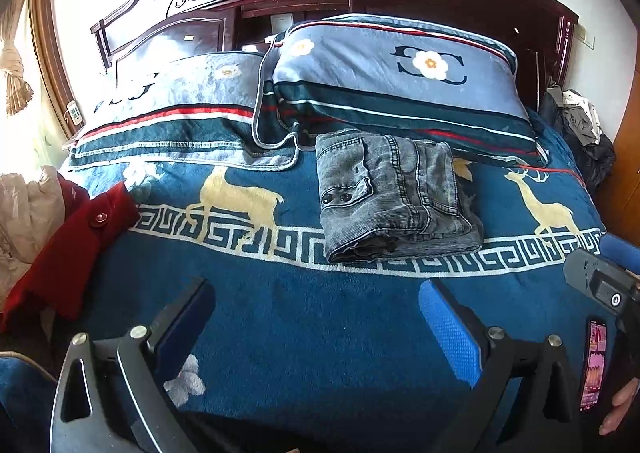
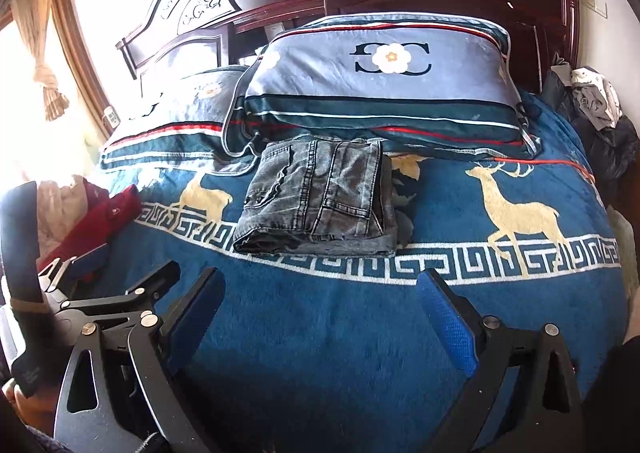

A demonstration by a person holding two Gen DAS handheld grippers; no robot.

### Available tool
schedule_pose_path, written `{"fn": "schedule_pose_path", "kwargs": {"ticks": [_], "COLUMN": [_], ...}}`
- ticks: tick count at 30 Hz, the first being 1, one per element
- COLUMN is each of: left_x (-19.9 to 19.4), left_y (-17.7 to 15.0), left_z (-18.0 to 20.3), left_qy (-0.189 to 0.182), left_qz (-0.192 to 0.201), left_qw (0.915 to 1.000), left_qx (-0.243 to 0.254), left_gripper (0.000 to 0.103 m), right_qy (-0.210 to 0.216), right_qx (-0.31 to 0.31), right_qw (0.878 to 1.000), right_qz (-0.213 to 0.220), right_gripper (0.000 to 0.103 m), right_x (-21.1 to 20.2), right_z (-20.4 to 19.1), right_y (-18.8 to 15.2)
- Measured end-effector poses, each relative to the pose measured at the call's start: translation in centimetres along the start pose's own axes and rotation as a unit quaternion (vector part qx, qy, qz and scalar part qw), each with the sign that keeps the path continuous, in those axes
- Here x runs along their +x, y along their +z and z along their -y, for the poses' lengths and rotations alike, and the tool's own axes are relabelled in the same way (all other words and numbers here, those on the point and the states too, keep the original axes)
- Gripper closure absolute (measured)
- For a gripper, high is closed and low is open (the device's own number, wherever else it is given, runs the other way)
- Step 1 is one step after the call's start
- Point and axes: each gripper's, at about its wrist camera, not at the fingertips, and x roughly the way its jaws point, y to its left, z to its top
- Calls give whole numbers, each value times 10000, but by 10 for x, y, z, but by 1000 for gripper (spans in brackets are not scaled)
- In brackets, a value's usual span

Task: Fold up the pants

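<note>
- Left wrist view shows the pants (image 1: pixel 394 195), grey denim, lying as a compact folded bundle on the blue blanket (image 1: pixel 312 333), with their far edge just beside the front of the right pillow (image 1: pixel 400 81).
- I judge the folding is finished or almost finished: the bundle is a neat rectangle with layers stacked at the near edge, and nothing grips it.
- Such a place near the pillows seems chosen to leave the bundle out of the way, while the wide middle of the bed was free for the work.
- Left gripper (image 1: pixel 316 317) has its fingers spread wide apart and holds nothing; between them only blanket is seen.
- Right gripper (image 2: pixel 320 309) is the same in its own view, fingers wide apart and empty above the blanket.
- Both grippers hang well apart from the pants (image 2: pixel 320 197), on the near side of the white key-pattern border (image 2: pixel 440 265), which looks like a pulled-back, resting position.
- From the left gripper the bundle lies ahead and a little to the right; from the right gripper it lies ahead and a little to the left, so it sits between the two.
- A red garment (image 1: pixel 68 249) lies at the left edge of the bed, and dark clothes (image 2: pixel 596 121) are piled at the right; neither touches the pants.
</note>
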Motion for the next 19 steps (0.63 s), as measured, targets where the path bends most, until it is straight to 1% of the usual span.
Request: {"fn": "schedule_pose_path", "kwargs": {"ticks": [7, 12, 19], "left_x": [19, 34, 58], "left_y": [6, 3, -3], "left_z": [-3, -2, 4], "left_qy": [-32, -75, -75], "left_qz": [-136, -224, -495], "left_qw": [9999, 9997, 9985], "left_qx": [-53, -116, -202], "left_gripper": [0, 0, 0], "right_qy": [-27, -58, 30], "right_qx": [-24, -34, 78], "right_qw": [10000, 10000, 9997], "right_qz": [-31, -8, -217], "right_gripper": [6, 6, 6], "right_x": [12, 22, 45], "right_z": [-3, -2, 7], "right_y": [7, 4, -3]}}
